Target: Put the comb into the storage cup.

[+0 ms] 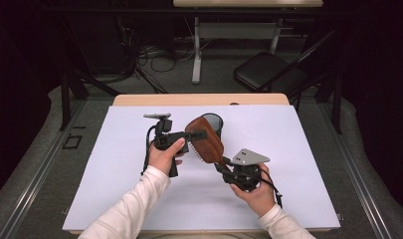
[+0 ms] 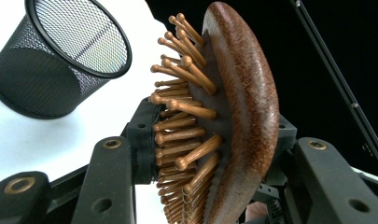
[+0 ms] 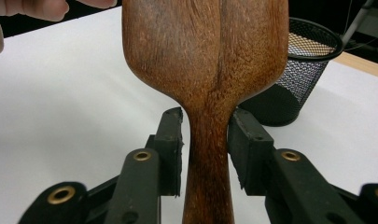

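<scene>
A brown wooden hairbrush (image 1: pixel 207 143) is held up over the white mat, tilted, with its bristles facing the left hand. My left gripper (image 1: pixel 195 135) is shut across the brush head; one pad presses into the wooden bristles (image 2: pixel 182 116) and the other sits against the rounded back (image 2: pixel 252 107). My right gripper (image 1: pixel 224 165) straddles the handle (image 3: pixel 207 154) just below the head, its pads (image 3: pixel 172 140) standing a sliver off the wood on both sides. A black mesh cup (image 1: pixel 215 121) stands upright on the mat right behind the brush.
The white mat (image 1: pixel 114 164) covers most of a wooden table (image 1: pixel 139 99). Beyond the table's far edge are a black folding chair (image 1: pixel 268 69), a white desk leg (image 1: pixel 196 55) and cables on the floor.
</scene>
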